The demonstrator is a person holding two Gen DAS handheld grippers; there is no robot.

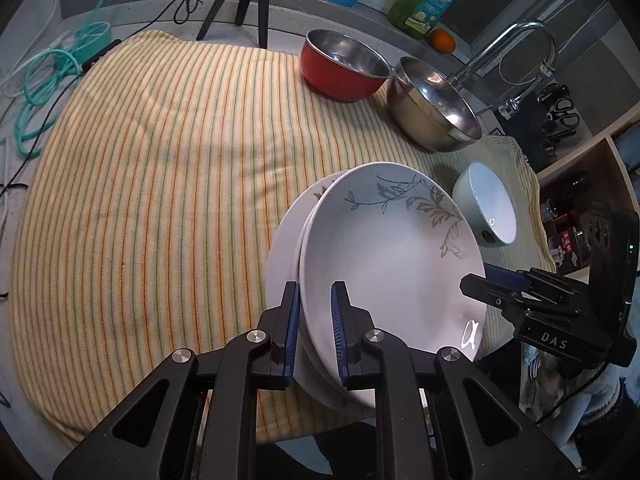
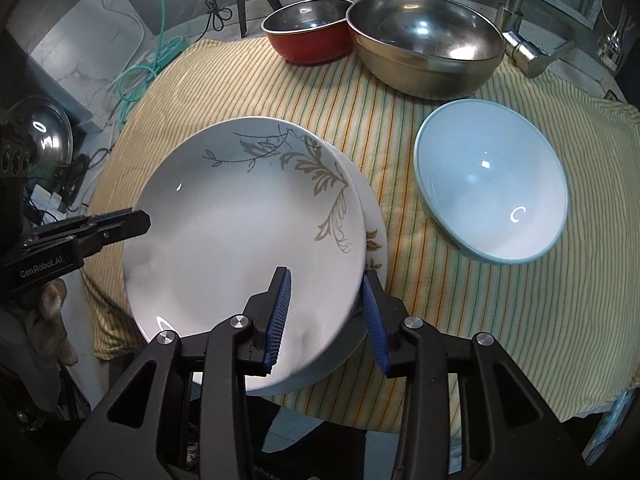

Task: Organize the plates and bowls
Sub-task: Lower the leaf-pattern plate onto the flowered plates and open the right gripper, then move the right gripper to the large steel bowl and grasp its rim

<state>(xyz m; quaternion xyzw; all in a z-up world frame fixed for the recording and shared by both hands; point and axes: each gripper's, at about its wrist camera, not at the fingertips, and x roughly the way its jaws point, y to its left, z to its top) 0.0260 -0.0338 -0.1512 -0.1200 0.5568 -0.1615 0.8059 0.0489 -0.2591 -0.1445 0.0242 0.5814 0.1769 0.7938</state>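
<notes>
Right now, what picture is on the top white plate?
Grey and tan leafy vines on the top white plate, clearest in the right wrist view.

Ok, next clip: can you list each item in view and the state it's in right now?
Top plate: stacked on another, rim between both grippers' fingers.
Lower plate: under the top plate, offset, on the cloth.
Light blue bowl: upright, empty, apart from the plates.
Steel bowl: upright, empty.
Red bowl: upright, empty, beside the steel bowl.
Striped cloth: spread flat.
Left gripper: straddling the plate rim.
Right gripper: straddling the opposite rim.
</notes>
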